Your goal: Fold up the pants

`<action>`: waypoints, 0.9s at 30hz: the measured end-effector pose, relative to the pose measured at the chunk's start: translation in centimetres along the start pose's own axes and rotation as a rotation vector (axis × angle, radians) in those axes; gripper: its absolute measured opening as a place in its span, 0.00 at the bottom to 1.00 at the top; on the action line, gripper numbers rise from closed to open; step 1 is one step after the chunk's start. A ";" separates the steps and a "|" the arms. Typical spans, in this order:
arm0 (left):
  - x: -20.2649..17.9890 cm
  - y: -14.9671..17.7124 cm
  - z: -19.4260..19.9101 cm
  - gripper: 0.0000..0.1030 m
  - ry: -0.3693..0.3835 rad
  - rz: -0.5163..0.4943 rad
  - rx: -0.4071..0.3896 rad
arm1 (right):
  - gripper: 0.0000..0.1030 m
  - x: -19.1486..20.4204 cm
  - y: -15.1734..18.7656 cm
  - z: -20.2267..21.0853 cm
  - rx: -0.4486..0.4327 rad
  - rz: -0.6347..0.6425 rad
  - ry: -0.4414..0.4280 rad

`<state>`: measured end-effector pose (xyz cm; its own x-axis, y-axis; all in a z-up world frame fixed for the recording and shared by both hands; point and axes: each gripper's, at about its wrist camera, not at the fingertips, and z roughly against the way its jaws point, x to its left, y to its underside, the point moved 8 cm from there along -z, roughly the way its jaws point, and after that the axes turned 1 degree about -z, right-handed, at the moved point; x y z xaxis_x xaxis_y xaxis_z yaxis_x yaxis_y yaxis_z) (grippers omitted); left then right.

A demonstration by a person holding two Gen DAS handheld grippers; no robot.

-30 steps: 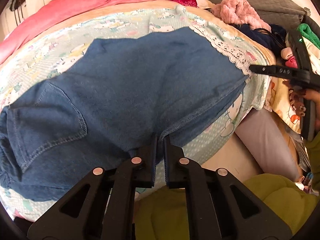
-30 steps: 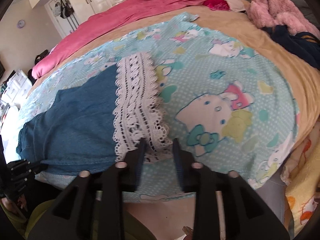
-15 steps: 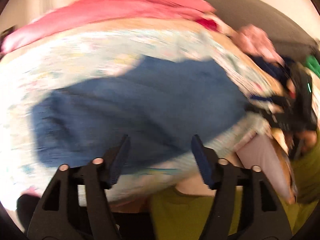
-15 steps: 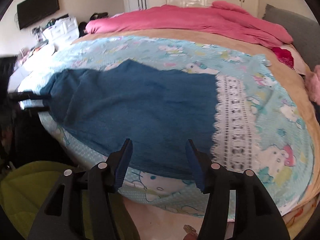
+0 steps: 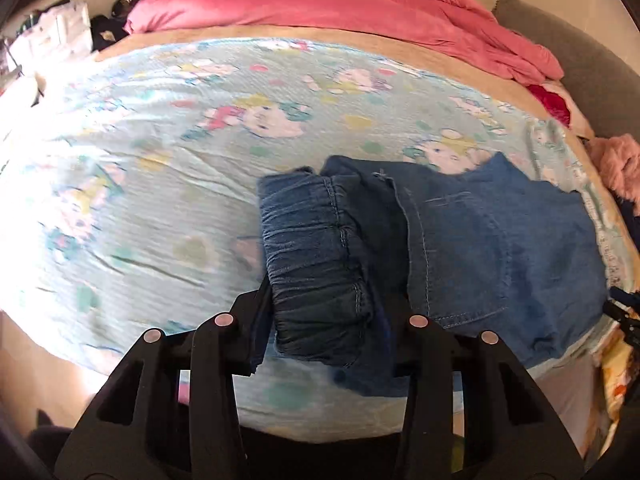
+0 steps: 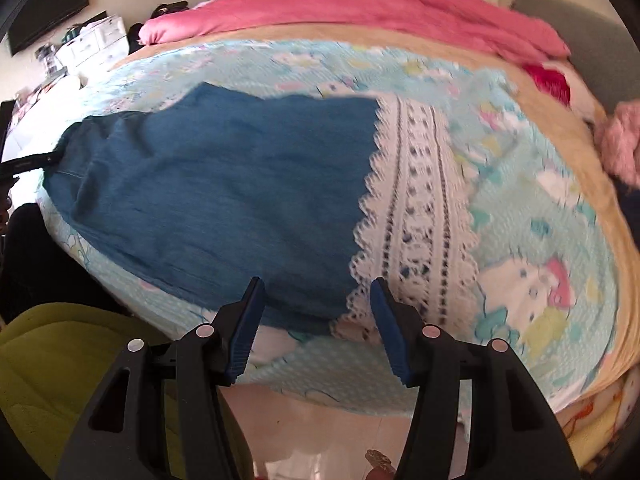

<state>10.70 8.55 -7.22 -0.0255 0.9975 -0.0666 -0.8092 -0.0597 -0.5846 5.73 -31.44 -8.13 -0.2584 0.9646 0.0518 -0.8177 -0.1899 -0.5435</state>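
Observation:
Blue denim pants (image 5: 480,240) lie flat on the cartoon-print blanket (image 5: 160,160), legs stretching right. Their gathered elastic waistband (image 5: 316,248) sits between the jaws of my left gripper (image 5: 326,300), which are closing; the left pad is at the band's edge, and denim hides the right fingertip. In the right wrist view the pants (image 6: 220,184) end beside a white lace strip (image 6: 412,216). My right gripper (image 6: 317,284) hangs open over the near hem by the lace, holding nothing. The left gripper's black finger (image 6: 28,162) shows at the pants' far end.
A pink quilt (image 5: 360,8) is heaped along the far side of the bed. A grey headboard (image 5: 580,64) and a fluffy pink garment (image 5: 616,164) are at the right. The person's yellow-green clothing (image 6: 60,360) and pale floor (image 6: 320,432) lie below the bed edge.
My left gripper let go of the pants' near edge, opened and swung along to the waistband. My right gripper opened wider and turned from the lace toward the denim hem.

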 end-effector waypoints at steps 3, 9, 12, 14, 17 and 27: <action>2.0 0.0 0.7 0.34 -0.011 0.058 -0.006 | 0.52 0.0 0.3 0.3 -0.003 0.002 -0.010; -0.7 -1.8 5.7 0.51 -0.052 -0.017 -0.144 | 0.52 3.4 -0.7 2.1 -0.066 0.121 -0.059; -5.5 -2.2 6.5 0.52 0.046 -0.110 -0.164 | 0.51 5.4 -0.7 1.8 -0.055 0.197 -0.110; -10.2 -1.1 5.1 0.53 0.202 -0.176 -0.096 | 0.50 6.5 -0.9 1.2 -0.049 0.239 -0.148; -14.7 1.2 2.1 0.53 0.288 -0.244 0.004 | 0.46 7.2 -0.8 0.2 -0.037 0.324 -0.091; -18.5 5.6 -1.3 0.56 0.311 -0.360 0.125 | 0.04 7.3 0.6 -0.4 -0.012 0.370 -0.158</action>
<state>7.37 -10.30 -10.29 0.4300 0.8938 -0.1276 -0.7991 0.3110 -0.5145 3.55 -24.46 -8.45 -0.6110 0.7913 -0.0216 -0.6488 -0.5162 -0.5591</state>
